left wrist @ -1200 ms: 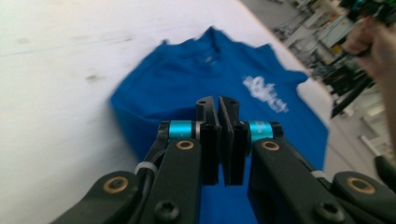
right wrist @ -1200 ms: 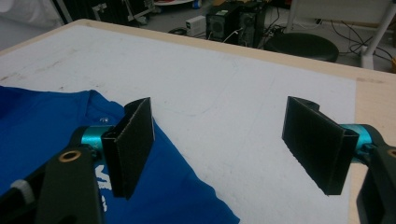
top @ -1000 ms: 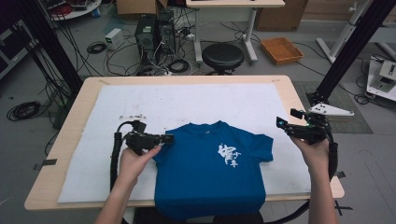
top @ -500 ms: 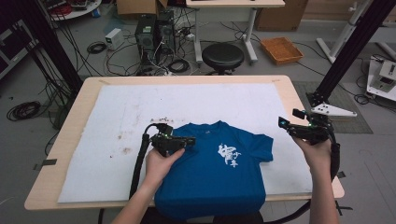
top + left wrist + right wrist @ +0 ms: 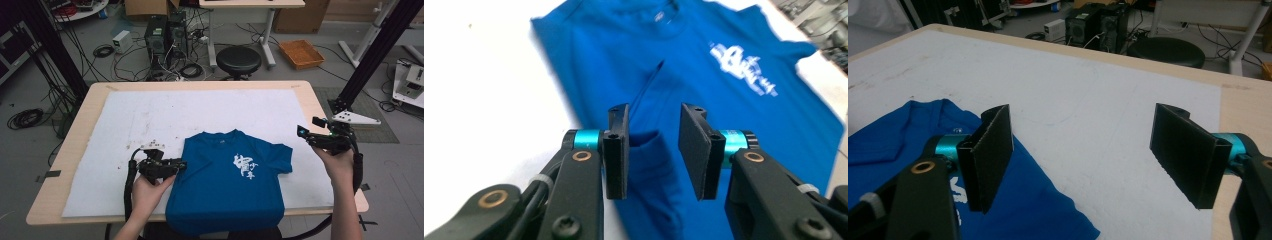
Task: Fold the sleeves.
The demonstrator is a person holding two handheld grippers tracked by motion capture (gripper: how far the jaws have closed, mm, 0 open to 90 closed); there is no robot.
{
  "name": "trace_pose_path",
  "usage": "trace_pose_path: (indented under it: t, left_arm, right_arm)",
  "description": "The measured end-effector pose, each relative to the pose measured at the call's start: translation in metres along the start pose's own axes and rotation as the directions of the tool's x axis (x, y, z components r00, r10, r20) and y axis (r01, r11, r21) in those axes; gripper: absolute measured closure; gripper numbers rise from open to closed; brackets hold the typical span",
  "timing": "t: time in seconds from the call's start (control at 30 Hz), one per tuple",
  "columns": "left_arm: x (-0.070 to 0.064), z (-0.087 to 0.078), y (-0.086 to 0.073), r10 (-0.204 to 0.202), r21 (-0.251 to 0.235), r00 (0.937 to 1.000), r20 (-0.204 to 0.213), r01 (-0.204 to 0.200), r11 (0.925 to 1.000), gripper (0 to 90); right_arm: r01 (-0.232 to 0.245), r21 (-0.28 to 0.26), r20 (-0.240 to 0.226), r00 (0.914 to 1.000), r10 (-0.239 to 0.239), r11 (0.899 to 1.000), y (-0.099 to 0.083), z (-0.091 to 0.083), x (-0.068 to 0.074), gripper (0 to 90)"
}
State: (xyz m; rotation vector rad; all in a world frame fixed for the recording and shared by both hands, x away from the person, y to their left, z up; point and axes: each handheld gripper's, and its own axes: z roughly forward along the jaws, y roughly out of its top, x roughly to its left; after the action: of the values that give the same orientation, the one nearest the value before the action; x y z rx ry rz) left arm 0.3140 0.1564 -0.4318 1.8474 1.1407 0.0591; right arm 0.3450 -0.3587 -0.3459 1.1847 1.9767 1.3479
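Observation:
A blue T-shirt (image 5: 225,190) with a white print lies flat on the white mat (image 5: 150,115), its hem hanging over the near table edge. Its left sleeve is folded inward (image 5: 649,165). My left gripper (image 5: 180,165) hovers at the shirt's left edge and points right. In the left gripper view its jaws (image 5: 655,112) stand apart just above that folded sleeve, holding nothing. My right gripper (image 5: 301,131) is held above the mat, to the right of the shirt's right sleeve (image 5: 280,160). It is wide open (image 5: 1083,115), with the shirt (image 5: 898,135) at its lower left.
The wooden table (image 5: 65,165) borders the mat on all sides. Behind it on the floor stand a black stool (image 5: 238,59), computer towers (image 5: 165,35) with loose cables, and an orange tray (image 5: 301,52). A black frame post (image 5: 370,60) rises at the right.
My left gripper reached right onto the shirt, then drew back to its left edge and nearer the person. The left sleeve now lies folded in. The right gripper has barely moved.

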Motion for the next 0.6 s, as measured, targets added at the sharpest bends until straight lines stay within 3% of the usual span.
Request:
trace_pose_path:
  t: [0.03, 0.17, 0.27, 0.33, 0.37, 0.4, 0.47, 0.5, 0.53, 0.57, 0.6]
  left_arm:
    - [0.001, 0.002, -0.001, -0.002, 0.013, 0.9999, 0.013, 0.002, 0.9999, 66.5]
    - [-0.002, 0.005, -0.003, 0.025, 0.026, 0.997, 0.074, -0.027, 0.9993, 85.0]
    - [-0.008, 0.007, -0.003, 0.068, 0.019, 0.9881, 0.138, -0.071, 0.9973, 85.9]
    - [-0.012, 0.009, -0.004, 0.108, 0.016, 0.9765, 0.187, -0.113, 0.9935, 86.0]
    - [-0.016, 0.011, -0.005, 0.138, 0.017, 0.9632, 0.23, -0.146, 0.9892, 86.0]
    - [-0.016, 0.011, -0.005, 0.138, 0.017, 0.9632, 0.23, -0.146, 0.9892, 85.9]
    - [-0.019, 0.013, -0.006, 0.176, 0.023, 0.9495, 0.26, -0.189, 0.9818, 85.9]
    - [-0.022, 0.015, -0.006, 0.209, 0.026, 0.9325, 0.294, -0.227, 0.9736, 85.5]
    - [-0.022, 0.015, -0.006, 0.209, 0.026, 0.9325, 0.294, -0.227, 0.9736, 84.6]
    - [-0.024, 0.016, -0.007, 0.239, 0.028, 0.9128, 0.331, -0.263, 0.9643, 83.1]
    - [-0.025, 0.016, -0.007, 0.246, 0.032, 0.9052, 0.347, -0.273, 0.9614, 81.0]
  right_arm:
    - [0.0, 0.0, 0.0, 1.0, 0.0, 1.0, 0.0, 0.0, 0.0, 24.9]
    - [-0.002, -0.002, 0.001, 1.0, 0.002, 1.0, 0.0, 0.0, 0.0, 25.1]
    - [-0.006, -0.001, 0.003, 1.0, 0.006, 1.0, 0.0, -0.001, -0.001, 25.1]
    - [-0.006, 0.0, 0.002, 1.0, 0.006, 1.0, -0.001, -0.001, -0.001, 25.1]
    - [-0.009, 0.002, 0.002, 1.0, 0.009, 1.0, -0.001, 0.0, -0.001, 25.1]
    - [-0.009, 0.002, 0.002, 1.0, 0.009, 1.0, -0.001, 0.0, -0.001, 25.1]
    - [-0.008, 0.002, 0.002, 1.0, 0.008, 1.0, -0.001, 0.0, -0.001, 25.1]
    - [-0.009, 0.003, 0.002, 1.0, 0.009, 1.0, -0.001, 0.0, -0.001, 25.2]
    - [-0.009, 0.003, 0.001, 1.0, 0.009, 1.0, -0.001, 0.0, -0.002, 25.3]
    - [-0.01, 0.003, -0.001, 0.9999, 0.01, 1.0, -0.001, 0.0, -0.002, 25.3]
    - [-0.011, 0.004, 0.001, 0.9999, 0.011, 1.0, -0.001, -0.001, -0.002, 25.3]
